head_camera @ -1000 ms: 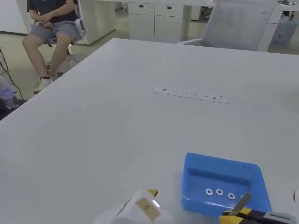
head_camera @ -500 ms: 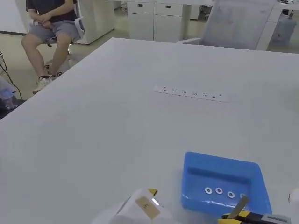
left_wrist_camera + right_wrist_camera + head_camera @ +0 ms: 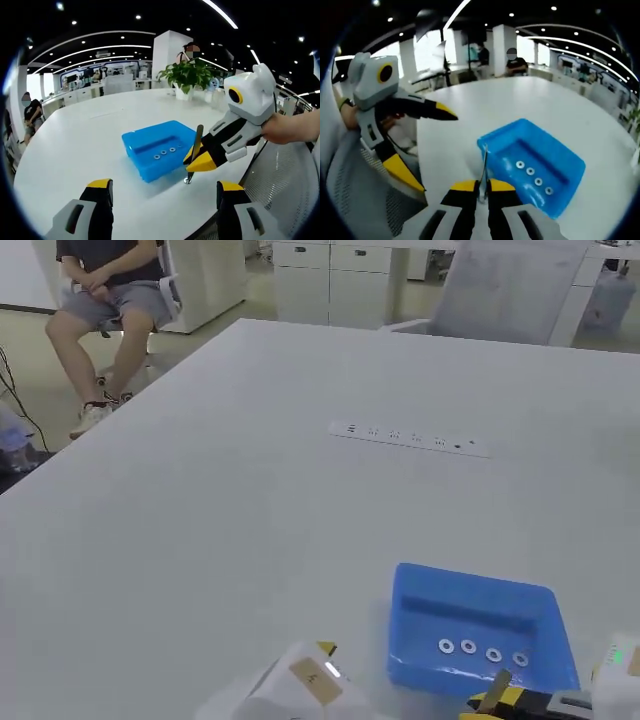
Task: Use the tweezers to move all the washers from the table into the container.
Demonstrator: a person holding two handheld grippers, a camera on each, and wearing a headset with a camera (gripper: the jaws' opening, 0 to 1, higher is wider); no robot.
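Note:
The blue container [image 3: 475,592] sits near the table's front edge, with several washers [image 3: 481,650] lying in a row inside it. My right gripper [image 3: 512,700] is shut on the tweezers [image 3: 497,682], whose tip is just outside the container's near wall. In the right gripper view the tweezers [image 3: 483,162] rise from my shut right gripper [image 3: 481,186] toward the container [image 3: 560,172] and its washers [image 3: 534,176]. The left gripper [image 3: 322,660] hovers left of the container. In its own view the left gripper [image 3: 162,192] is open and holds nothing, and the tweezers [image 3: 194,152] touch the table by the container [image 3: 145,167].
A white power strip [image 3: 410,438] lies mid-table beyond the container. A person [image 3: 105,285] sits on a chair at the far left, off the table. An office chair [image 3: 510,290] stands at the far edge. A potted plant [image 3: 187,75] is at the table's far end.
One more washer now lies in the container, at the right end of the row. The tweezers have let it go and drawn back out over the near wall.

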